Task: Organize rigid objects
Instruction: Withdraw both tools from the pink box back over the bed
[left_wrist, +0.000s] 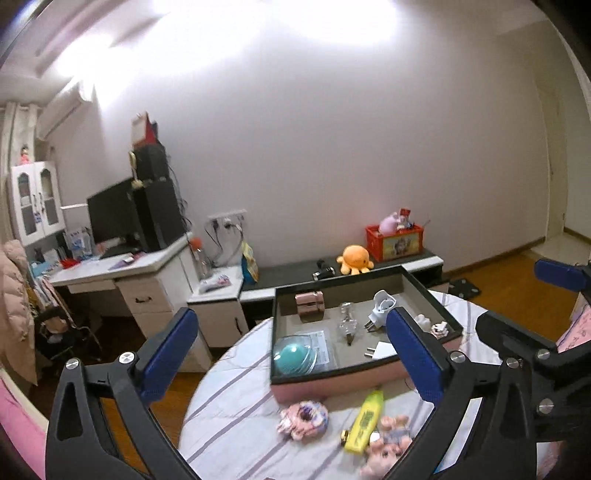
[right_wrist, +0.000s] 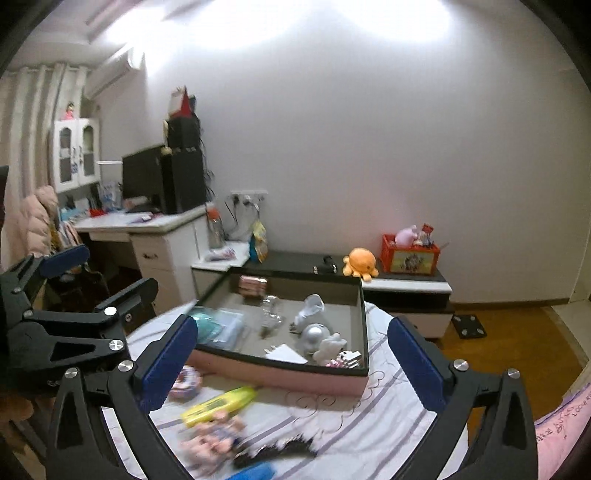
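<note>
A pink-walled tray (left_wrist: 332, 382) with a dark rim stands on the round striped table (left_wrist: 229, 424). In it lie a teal ball (left_wrist: 293, 360), a rose-gold box (left_wrist: 310, 304), a glass bottle (left_wrist: 347, 321) and white plugs (left_wrist: 382, 306). In front of it lie a pink doughnut toy (left_wrist: 304, 419), a yellow tube (left_wrist: 365, 421) and a pink plush (left_wrist: 389, 443). My left gripper (left_wrist: 291, 314) hangs open above the table's near edge, with nothing held. My right gripper (right_wrist: 293, 323) is open too, empty, before the tray (right_wrist: 280, 373); the yellow tube (right_wrist: 221, 404) lies blurred below it.
A white desk (left_wrist: 110, 273) with a monitor stands at left. A low cabinet (left_wrist: 424, 258) behind the table carries an orange plush (left_wrist: 354, 260) and a red crate (left_wrist: 393, 242). Wood floor (right_wrist: 509, 343) lies to the right. A dark comb-like thing (right_wrist: 280, 452) lies near the table's front.
</note>
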